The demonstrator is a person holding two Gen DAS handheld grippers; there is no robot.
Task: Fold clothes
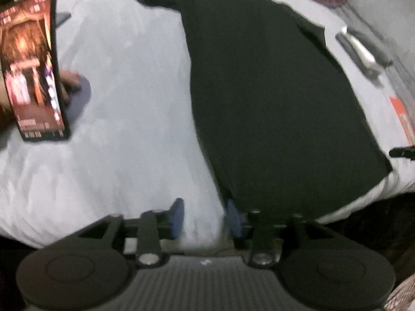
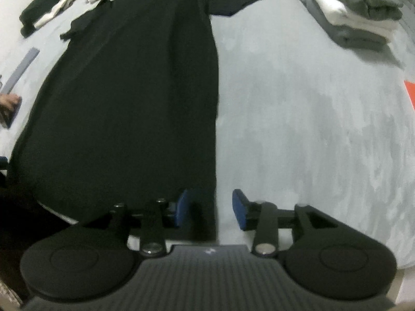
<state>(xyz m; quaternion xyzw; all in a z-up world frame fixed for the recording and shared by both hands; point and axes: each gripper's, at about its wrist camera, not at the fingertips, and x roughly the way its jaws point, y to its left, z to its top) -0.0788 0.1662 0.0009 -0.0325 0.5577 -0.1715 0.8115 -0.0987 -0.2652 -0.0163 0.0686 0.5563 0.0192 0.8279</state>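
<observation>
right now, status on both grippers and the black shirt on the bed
Left gripper open at shirt's near left corner. Right gripper open, straddling its near right edge. Black short-sleeved shirt flat on grey bedsheet, unfolded. Nothing blocking.

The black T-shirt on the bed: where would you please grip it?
Probably its two bottom hem corners: the black T-shirt lies flat, hem nearest. Come from above, left gripper at one corner, right gripper at the other; both are open.

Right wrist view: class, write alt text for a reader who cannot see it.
A black T-shirt lies flat on a pale grey bed sheet, and the open right gripper straddles its near right hem corner. Folded grey and white clothes are stacked at the far right.
</observation>
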